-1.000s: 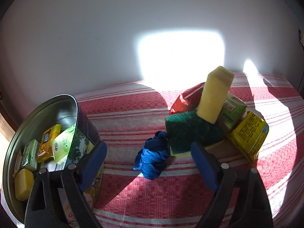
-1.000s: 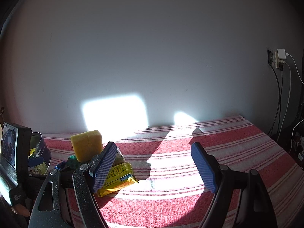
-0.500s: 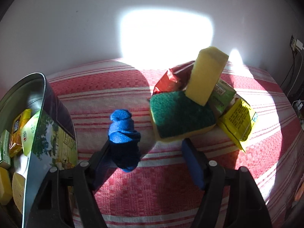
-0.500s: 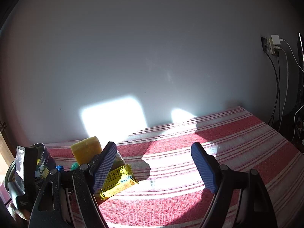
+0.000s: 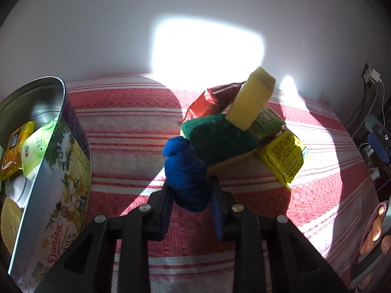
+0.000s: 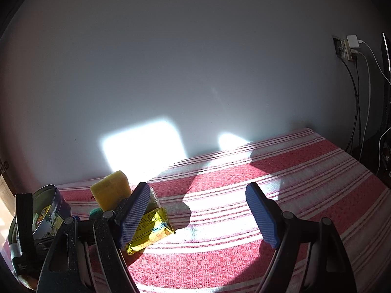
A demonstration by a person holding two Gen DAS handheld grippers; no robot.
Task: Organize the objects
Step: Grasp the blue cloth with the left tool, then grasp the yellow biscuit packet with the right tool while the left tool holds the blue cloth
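Note:
My left gripper (image 5: 191, 185) points down at a knotted blue cloth (image 5: 187, 168) on the red striped tablecloth (image 5: 127, 127). Its jaws are closing, and both pads press the cloth's lower part. Touching the cloth on the right is a green scouring sponge (image 5: 220, 141). A yellow sponge (image 5: 251, 100) leans on that pile, among a red packet (image 5: 210, 102), a green packet (image 5: 266, 124) and a yellow packet (image 5: 283, 153). An open round tin (image 5: 61, 90) at the left holds packets. My right gripper (image 6: 198, 195) hovers open over bare tablecloth, nothing between its fingers.
A white wall runs close behind the table. A wall socket with a charger (image 6: 347, 48) and hanging cables sits at the right, past the table's edge. In the right wrist view the yellow packet (image 6: 151, 229) and the tin (image 6: 48, 207) lie to the left.
My left gripper tilted down and moved in over the blue cloth, and its jaws went from wide apart to pressed on the cloth. The right gripper stayed open and almost still.

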